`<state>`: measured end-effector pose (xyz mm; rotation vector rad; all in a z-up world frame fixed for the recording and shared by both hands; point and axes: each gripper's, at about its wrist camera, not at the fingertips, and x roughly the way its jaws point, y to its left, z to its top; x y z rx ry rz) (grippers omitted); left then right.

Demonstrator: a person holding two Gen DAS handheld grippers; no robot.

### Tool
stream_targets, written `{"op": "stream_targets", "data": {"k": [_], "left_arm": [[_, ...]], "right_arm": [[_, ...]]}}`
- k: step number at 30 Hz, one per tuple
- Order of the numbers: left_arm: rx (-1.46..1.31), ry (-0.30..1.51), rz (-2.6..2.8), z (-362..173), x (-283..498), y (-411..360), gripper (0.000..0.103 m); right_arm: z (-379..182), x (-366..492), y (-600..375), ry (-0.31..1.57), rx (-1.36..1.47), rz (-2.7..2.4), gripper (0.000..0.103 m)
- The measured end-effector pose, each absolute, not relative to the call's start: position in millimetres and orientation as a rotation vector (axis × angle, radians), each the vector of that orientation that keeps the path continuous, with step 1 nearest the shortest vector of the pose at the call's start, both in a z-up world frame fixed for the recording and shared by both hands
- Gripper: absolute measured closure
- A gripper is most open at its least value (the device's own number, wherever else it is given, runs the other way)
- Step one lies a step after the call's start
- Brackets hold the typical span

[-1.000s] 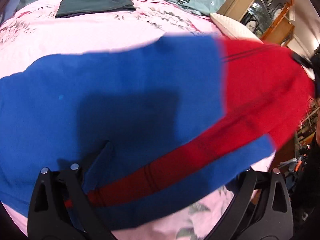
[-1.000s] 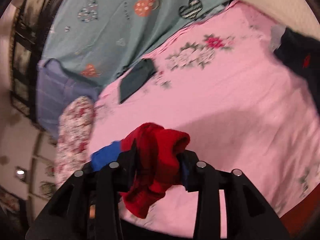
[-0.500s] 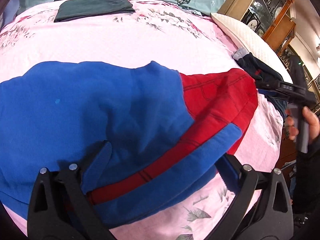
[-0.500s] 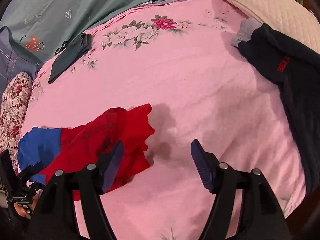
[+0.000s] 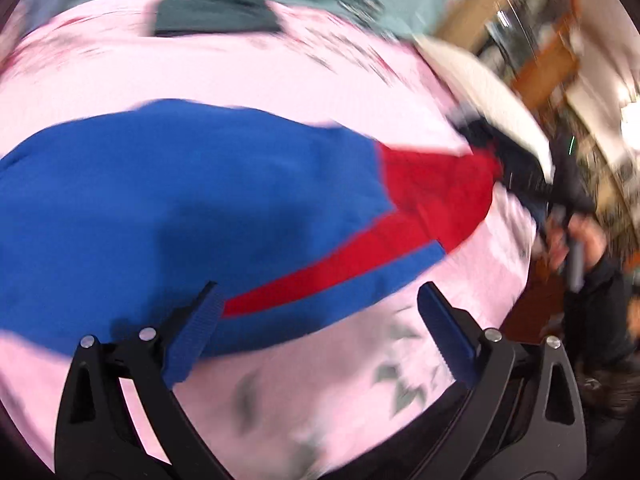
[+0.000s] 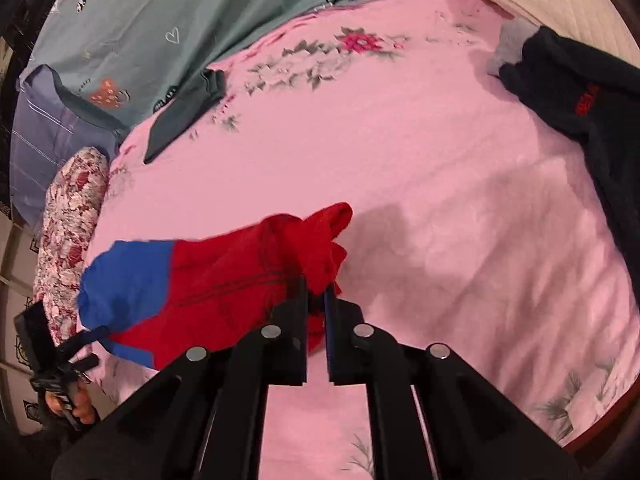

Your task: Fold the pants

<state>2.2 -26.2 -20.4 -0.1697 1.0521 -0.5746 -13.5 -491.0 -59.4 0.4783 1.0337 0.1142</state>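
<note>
Right hand-held gripper (image 6: 316, 300) clamped on the bunched red hem of the pants (image 6: 224, 276), lifting that end off the pink bed (image 6: 420, 152). Left hand-held gripper (image 5: 320, 320) spread wide, holding nothing, poised just at the near edge of the blue part. Probably mid-fold: carrying the red end over toward the blue end. Next, likely a fresh left-side grip or pin on the blue end. Long axis across the bed, left to right, red end rightward.
</note>
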Motion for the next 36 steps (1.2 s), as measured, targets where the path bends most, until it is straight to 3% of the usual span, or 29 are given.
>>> {"op": "stream_targets", "data": {"k": [3,6,9,14,15,16,21,25,28,29,30,31,36], "left_arm": [[-0.248,0.986,-0.374,-12.0,-5.3,54.4,0.004],[-0.333,0.949,-0.144,-15.8,-10.0,134.5,0.004],[-0.402,0.944,-0.044,-25.1,-6.7,174.6,0.004],[-0.453,0.941,-0.037,-45.9,21.2,168.5,0.006],[-0.464,0.945,-0.005,-53.6,29.7,167.1,0.035],[-0.484,0.961,0.004,-60.1,36.8,170.1,0.087],[-0.547,0.914,0.043,-57.0,44.3,196.8,0.094],[-0.505,0.911,0.131,-53.7,44.3,217.6,0.092],[-0.403,0.951,0.157,-64.8,39.0,206.9,0.079],[-0.394,0.948,0.143,-63.0,35.1,202.4,0.069],[-0.412,0.951,0.116,-59.7,30.5,199.6,0.04],[-0.433,0.941,0.115,-52.0,23.7,198.5,0.02],[-0.311,0.773,0.011,12.2,-9.2,152.9,0.02]], "right_arm": [[-66.7,-11.8,-486.6,1.019,0.446,0.1,0.085],[-57.9,-15.6,-485.4,0.976,0.371,0.008,0.062],[-41.8,-26.7,-486.9,0.89,0.372,-0.046,0.062],[-12.1,-47.9,-451.1,0.768,0.369,0.042,0.061],[-8.1,-50.5,-439.5,0.756,0.358,0.071,0.061],[-4.3,-53.6,-426.7,0.742,0.332,0.096,0.061],[-5.8,-56.1,-385.2,0.759,0.244,0.161,0.061],[-34.0,-42.5,-396.4,0.833,0.274,0.108,0.061],[-54.7,-42.2,-410.8,0.872,0.334,0.076,0.061],[-55.0,-44.3,-413.5,0.863,0.347,0.081,0.061],[-51.7,-46.4,-416.0,0.847,0.346,0.075,0.061],[-47.9,-48.4,-417.2,0.831,0.34,0.066,0.061],[-41.9,-48.9,-438.4,0.809,0.369,-0.018,0.056]]}}
